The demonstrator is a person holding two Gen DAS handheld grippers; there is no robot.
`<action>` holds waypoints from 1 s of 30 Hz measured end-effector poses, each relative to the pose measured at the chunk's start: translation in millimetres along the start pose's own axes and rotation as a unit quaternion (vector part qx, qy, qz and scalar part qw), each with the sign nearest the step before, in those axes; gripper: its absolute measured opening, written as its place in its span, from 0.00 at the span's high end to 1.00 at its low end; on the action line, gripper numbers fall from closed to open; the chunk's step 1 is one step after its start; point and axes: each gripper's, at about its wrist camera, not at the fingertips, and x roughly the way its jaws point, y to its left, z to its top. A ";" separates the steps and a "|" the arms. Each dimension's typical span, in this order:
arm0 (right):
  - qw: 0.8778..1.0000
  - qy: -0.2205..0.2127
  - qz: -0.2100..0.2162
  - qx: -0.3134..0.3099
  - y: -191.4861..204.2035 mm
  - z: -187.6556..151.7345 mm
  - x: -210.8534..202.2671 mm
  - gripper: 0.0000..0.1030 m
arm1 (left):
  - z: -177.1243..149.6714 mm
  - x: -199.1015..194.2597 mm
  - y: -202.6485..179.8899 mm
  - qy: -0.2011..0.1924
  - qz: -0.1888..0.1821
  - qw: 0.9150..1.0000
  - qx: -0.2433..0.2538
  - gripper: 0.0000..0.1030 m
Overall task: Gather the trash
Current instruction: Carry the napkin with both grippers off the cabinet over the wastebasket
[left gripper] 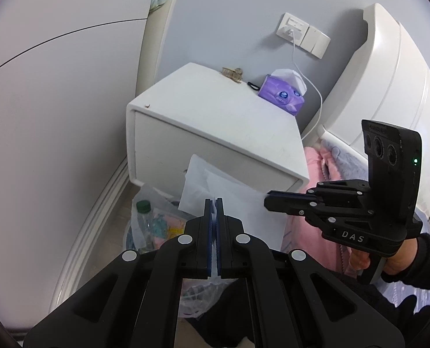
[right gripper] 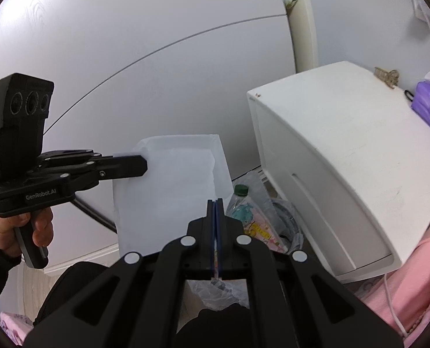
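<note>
While the nightstand [left gripper: 215, 121] stands against the wall, I hold a white sheet [right gripper: 168, 191] over the bin [left gripper: 157, 226] at its front corner: left gripper [left gripper: 214, 203] and right gripper [right gripper: 215, 203] each clamp an edge. Next, I judge, lower and release.

Soft, even indoor light; faint shadows on the wall [left gripper: 215, 29]. Strong fisheye bending, dark vignette at corners. Focus mostly sharp, slightly hazy.
</note>
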 end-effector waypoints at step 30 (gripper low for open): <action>0.992 0.125 0.004 -0.023 -39.4 -26.2 90.9 0.97 | -56.4 105.0 33.7 0.080 -0.017 0.993 -0.081 0.99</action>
